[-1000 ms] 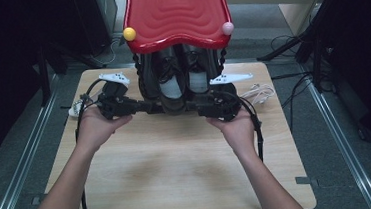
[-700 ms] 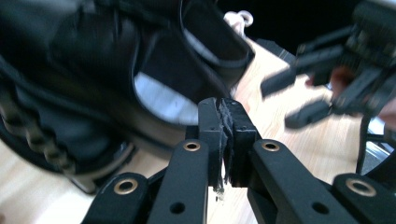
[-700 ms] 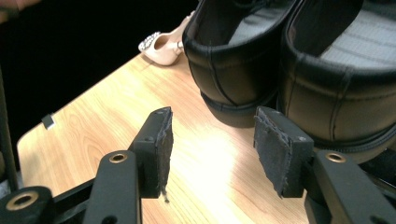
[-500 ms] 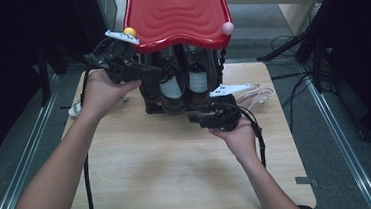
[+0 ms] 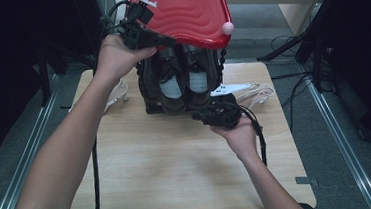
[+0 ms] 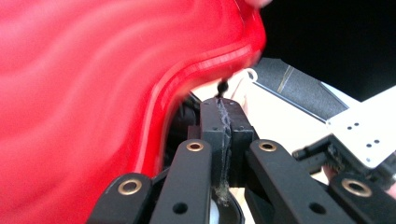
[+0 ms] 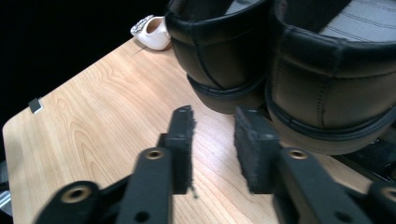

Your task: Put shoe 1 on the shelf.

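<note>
A pair of black shoes [image 5: 184, 84] stands heels toward me in a black rack under a wavy red top [image 5: 191, 11]. My left gripper [image 5: 171, 40] is raised to the red top's left front edge. In the left gripper view its pads [image 6: 223, 116] are pressed together, shut, with the red top [image 6: 93, 93] just to their left. My right gripper [image 5: 200, 116] rests low on the table at the right shoe's heel. Its jaws [image 7: 215, 121] have just been closing and stand partly apart over bare wood, with nothing between them, just short of the heels [image 7: 224, 60].
A white jewelled shoe [image 5: 117, 92] [image 7: 152, 28] lies on the wooden table [image 5: 178, 170] left of the rack. White cables [image 5: 260, 93] lie behind my right hand. A pink ball [image 5: 227, 28] caps the red top's right corner. Metal rails run along both sides of the table.
My left hand has lifted its gripper from beside the rack's base up to the left edge of the red top. The right hand has stayed at the shoes' heels.
</note>
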`<state>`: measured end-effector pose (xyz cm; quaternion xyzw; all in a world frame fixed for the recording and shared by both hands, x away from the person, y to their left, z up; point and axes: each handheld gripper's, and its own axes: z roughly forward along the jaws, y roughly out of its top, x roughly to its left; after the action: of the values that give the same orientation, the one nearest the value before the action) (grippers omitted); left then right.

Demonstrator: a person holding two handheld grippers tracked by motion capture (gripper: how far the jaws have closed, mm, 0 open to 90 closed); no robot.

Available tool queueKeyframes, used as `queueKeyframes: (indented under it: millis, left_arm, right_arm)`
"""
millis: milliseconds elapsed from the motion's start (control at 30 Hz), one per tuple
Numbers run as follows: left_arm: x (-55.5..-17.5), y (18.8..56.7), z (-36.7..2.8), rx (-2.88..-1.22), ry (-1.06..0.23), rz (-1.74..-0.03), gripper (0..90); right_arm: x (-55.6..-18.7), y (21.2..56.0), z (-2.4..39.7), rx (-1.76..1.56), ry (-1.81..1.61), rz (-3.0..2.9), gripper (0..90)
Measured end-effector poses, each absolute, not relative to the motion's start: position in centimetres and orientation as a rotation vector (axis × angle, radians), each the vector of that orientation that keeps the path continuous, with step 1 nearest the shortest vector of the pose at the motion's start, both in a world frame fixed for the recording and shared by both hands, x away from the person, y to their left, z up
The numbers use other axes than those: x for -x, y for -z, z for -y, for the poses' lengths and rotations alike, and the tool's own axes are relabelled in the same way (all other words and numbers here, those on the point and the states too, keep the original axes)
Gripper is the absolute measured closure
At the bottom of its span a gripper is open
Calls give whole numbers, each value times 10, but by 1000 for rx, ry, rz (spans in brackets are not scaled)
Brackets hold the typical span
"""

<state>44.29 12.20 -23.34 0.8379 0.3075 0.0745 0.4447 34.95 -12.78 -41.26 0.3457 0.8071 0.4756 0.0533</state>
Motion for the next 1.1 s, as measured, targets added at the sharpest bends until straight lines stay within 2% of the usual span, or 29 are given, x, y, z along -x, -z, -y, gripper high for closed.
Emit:
queueKeyframes:
  millis: [167, 500, 767, 1000, 1100]
  left_arm:
    - [-461, 223, -117, -2059, -184, -788, 895]
    - [-479, 225, -107, -2076, -211, -793, 898]
    - [-484, 231, -106, -2059, -192, -797, 896]
    - [-485, 234, -106, -2059, -254, -820, 892]
    - [-488, 237, -109, -2038, -231, -831, 900]
  right_arm:
    - [-355, 415, 132, -1077, -1487, -2425, 900]
    - [-375, 423, 135, -1180, -1519, -2380, 900]
    - [-375, 423, 135, -1159, -1512, -2369, 900]
    - [-379, 423, 135, -1167, -1524, -2336, 900]
    - [-381, 421, 134, -1168, -1511, -2338, 900]
